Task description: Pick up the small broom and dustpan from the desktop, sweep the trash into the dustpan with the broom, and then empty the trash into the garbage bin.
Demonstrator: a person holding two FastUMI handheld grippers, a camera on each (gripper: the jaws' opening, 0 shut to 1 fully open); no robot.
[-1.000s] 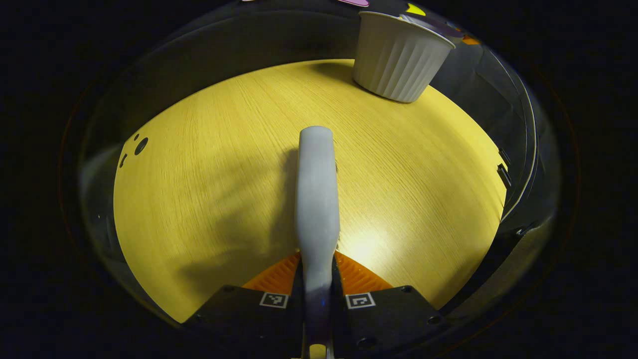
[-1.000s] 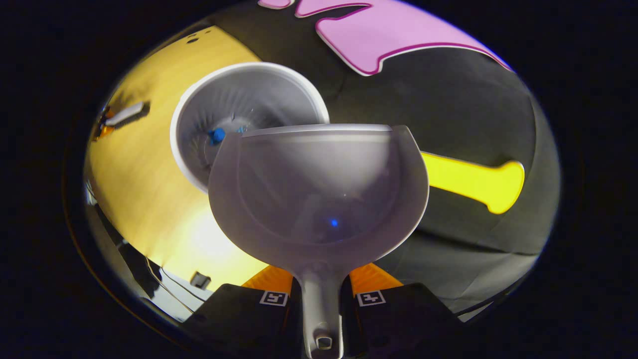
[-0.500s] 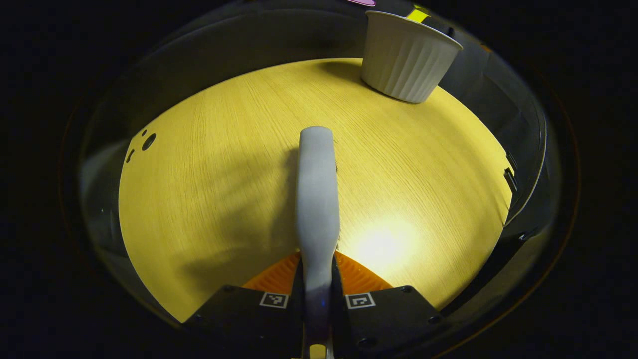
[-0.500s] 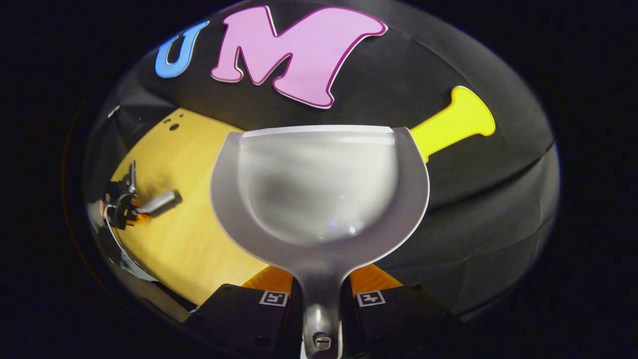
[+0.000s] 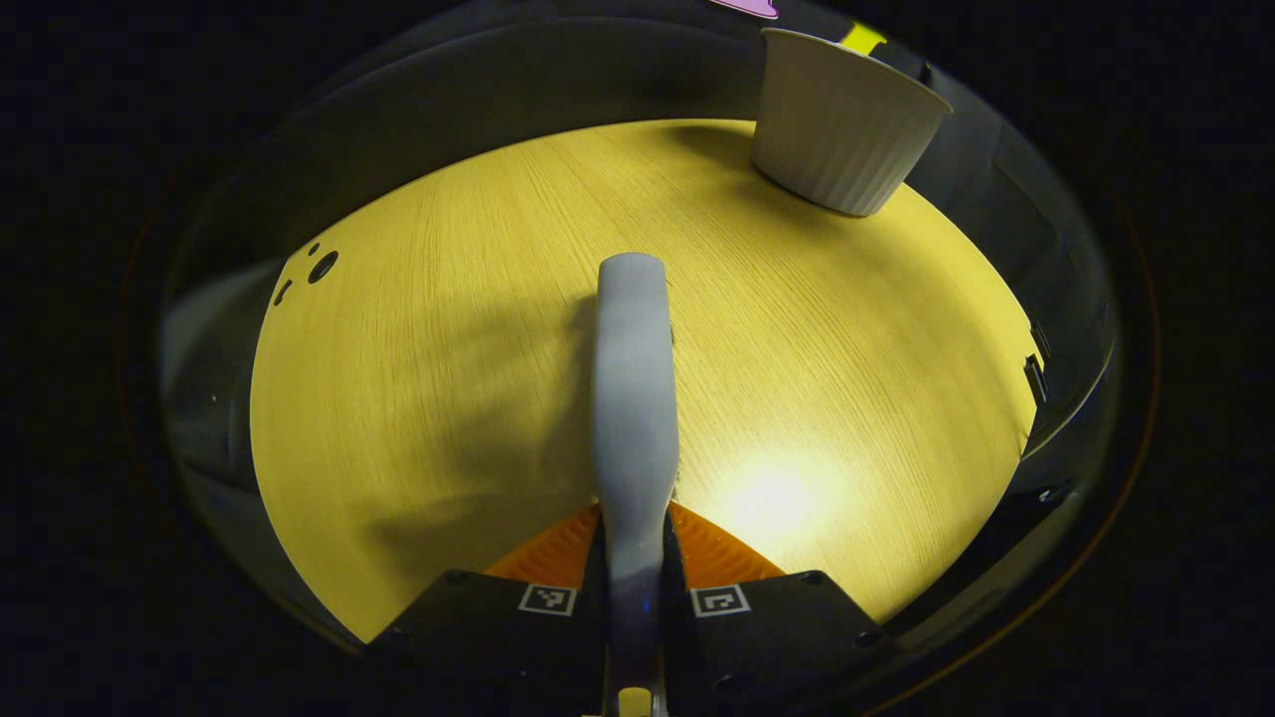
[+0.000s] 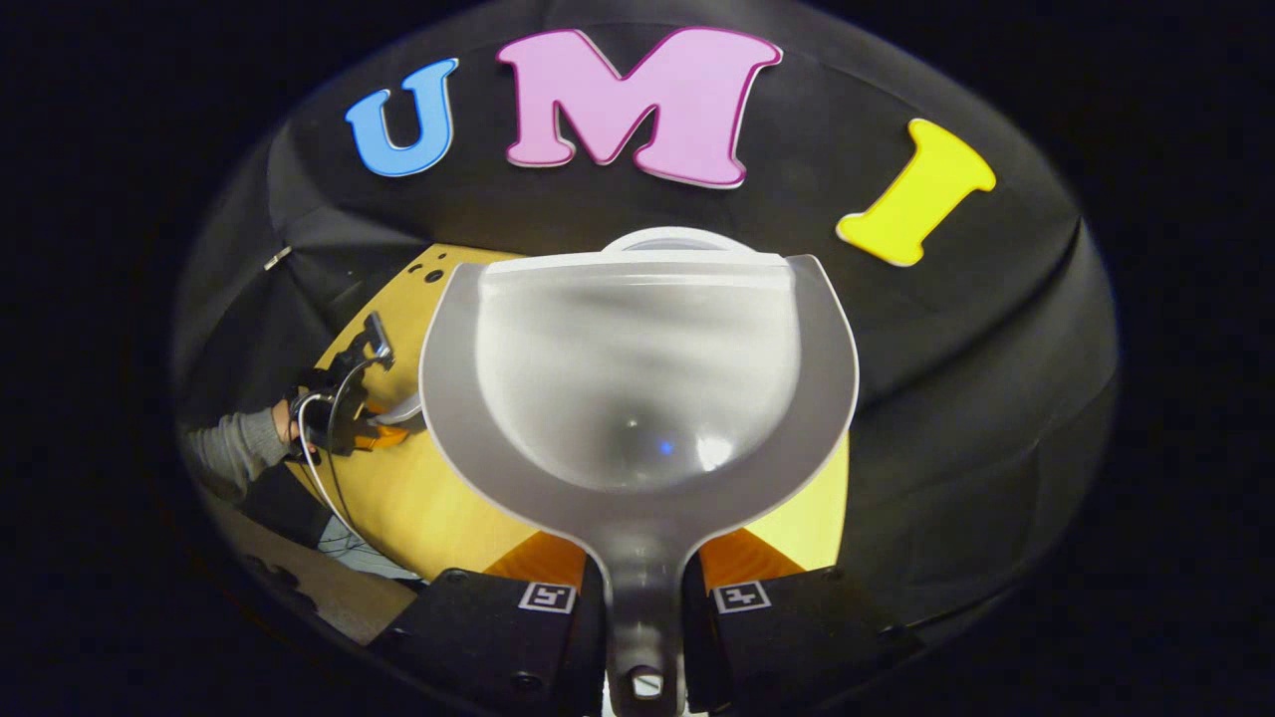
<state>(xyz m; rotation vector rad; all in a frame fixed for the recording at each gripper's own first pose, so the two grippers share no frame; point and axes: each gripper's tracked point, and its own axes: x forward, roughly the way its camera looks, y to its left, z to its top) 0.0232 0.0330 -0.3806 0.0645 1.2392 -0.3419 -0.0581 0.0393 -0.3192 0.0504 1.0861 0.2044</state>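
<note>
My left gripper (image 5: 634, 560) is shut on the small pale broom (image 5: 634, 398), which points forward low over the yellow wooden desktop (image 5: 418, 398). The white ribbed garbage bin (image 5: 845, 119) stands at the far right of the desk in the left gripper view. My right gripper (image 6: 642, 588) is shut on the handle of the grey dustpan (image 6: 637, 398), held level with its scoop looking empty. Just past the pan's front lip the bin's rim (image 6: 672, 239) peeks out. Far left in the right gripper view, the left gripper (image 6: 374, 433) holds the broom (image 6: 403, 410).
A person's hand and grey sleeve (image 6: 234, 453) hold the left gripper at the desk's left edge. Small holes (image 5: 321, 267) mark the desktop's far left corner. The black cloth wall (image 6: 956, 329) closes in behind and to the right of the desk.
The right gripper swung the dustpan back from its tilt over the bin to level, so the bin now hides behind the pan. The left gripper shifted slightly, moving the bin rightward in its view.
</note>
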